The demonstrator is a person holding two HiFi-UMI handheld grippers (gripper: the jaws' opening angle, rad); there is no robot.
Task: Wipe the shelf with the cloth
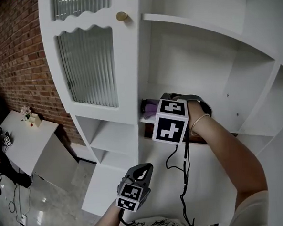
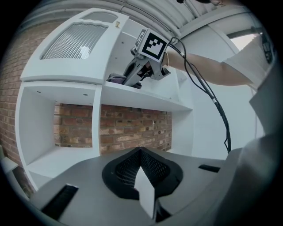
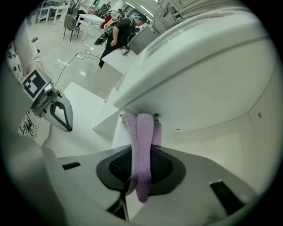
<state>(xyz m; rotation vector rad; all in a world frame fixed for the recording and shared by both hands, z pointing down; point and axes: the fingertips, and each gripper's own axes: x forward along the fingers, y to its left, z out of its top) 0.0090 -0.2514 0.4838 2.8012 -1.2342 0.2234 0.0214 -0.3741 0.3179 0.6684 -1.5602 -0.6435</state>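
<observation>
Nearest us, low in the head view, our left claw (image 1: pixel 144 171) hangs idle, its jaws shut together on nothing, well apart from the work. Higher up, our right claw (image 3: pixel 140 165) is clamped on the purple cloth (image 3: pixel 143 132). The cloth's folded end is pressed against the white shelf (image 2: pixel 150 95) near its left end, just beside the glass door (image 1: pixel 88 65). To wipe well, we judge the grip should be firm and the cloth laid flat on the board rather than on its front edge. We would then sweep in long overlapping strokes toward the back wall and the right corner. The cable (image 1: pixel 186 164) hanging from the right claw should be held clear of the shelf front. We see no part here for the left claw.
</observation>
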